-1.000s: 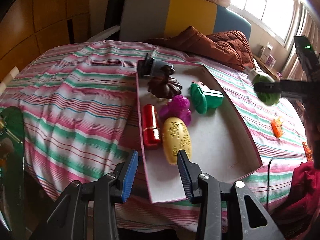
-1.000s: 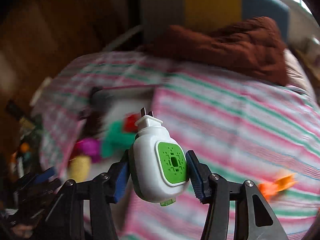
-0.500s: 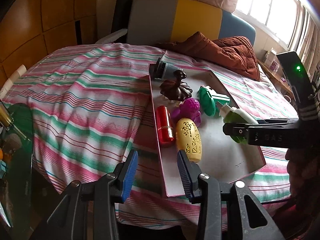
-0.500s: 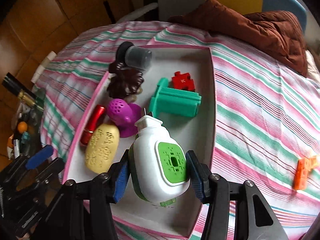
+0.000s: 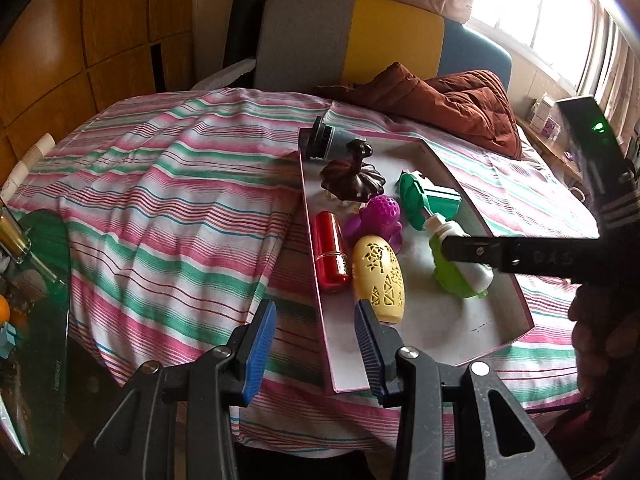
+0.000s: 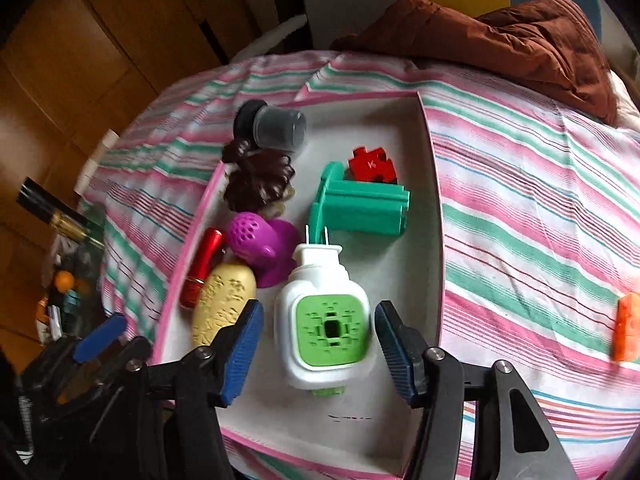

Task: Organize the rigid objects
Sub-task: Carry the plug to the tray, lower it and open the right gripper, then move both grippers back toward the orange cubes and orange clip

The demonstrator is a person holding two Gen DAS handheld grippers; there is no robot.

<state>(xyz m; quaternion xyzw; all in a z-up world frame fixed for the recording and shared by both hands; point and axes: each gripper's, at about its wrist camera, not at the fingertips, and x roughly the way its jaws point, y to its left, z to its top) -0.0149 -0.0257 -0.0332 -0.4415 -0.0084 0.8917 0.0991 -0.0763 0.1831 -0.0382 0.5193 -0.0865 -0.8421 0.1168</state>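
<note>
White-green plug-in gadget (image 6: 326, 322) now down in tray (image 6: 434, 200), sitting between right gripper (image 6: 318, 338) pads, small gaps both sides, jaws just been opening. Release step basically done. Left gripper (image 5: 316, 346) open, empty, straddling tray edge. Next probably: lift clear, grab orange piece (image 6: 628, 326) out right of jaws.

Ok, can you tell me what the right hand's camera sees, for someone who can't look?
A white and green plug-in gadget lies in a shallow white tray, between the open right gripper fingers, which have just let go of it. Toys fill the tray's far side: a yellow egg, a purple toy, a green block and a red puzzle piece.
</note>
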